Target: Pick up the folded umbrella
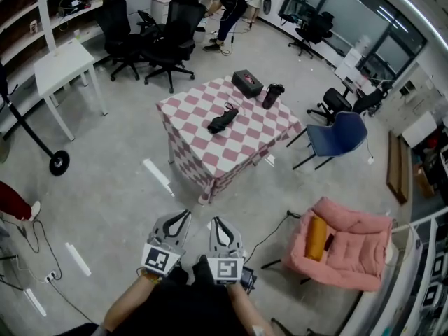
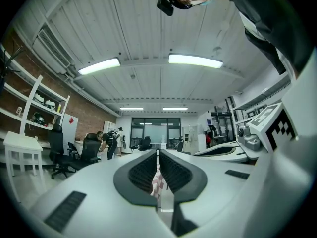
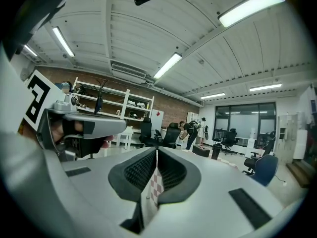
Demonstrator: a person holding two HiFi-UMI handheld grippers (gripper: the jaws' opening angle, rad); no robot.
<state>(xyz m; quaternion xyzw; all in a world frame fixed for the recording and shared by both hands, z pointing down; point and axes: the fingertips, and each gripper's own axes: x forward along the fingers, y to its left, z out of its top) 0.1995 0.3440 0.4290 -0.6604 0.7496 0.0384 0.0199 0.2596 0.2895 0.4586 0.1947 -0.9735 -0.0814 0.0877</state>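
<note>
The folded black umbrella (image 1: pixel 222 120) lies on a table with a pink and white checked cloth (image 1: pixel 210 156) in the middle of the room. Both grippers are held low at the bottom of the head view, well short of the table and side by side. My left gripper (image 1: pixel 180 220) is shut with nothing in it, its dark pads (image 2: pixel 146 170) meeting at the tips. My right gripper (image 1: pixel 218 227) is also shut and empty, its pads (image 3: pixel 171 172) closed. Through the narrow slit of each gripper (image 2: pixel 158 155) (image 3: pixel 156 155) only a strip of the checked cloth shows; the umbrella is hidden there.
A black box (image 1: pixel 247 82) and a dark bottle (image 1: pixel 271 95) stand on the table's far side. A blue chair (image 1: pixel 339 135) is at its right, a pink armchair (image 1: pixel 346 247) near right, a white table (image 1: pixel 64 63) and office chairs (image 1: pixel 170 37) far left. A person (image 1: pixel 231 4) bends at the back.
</note>
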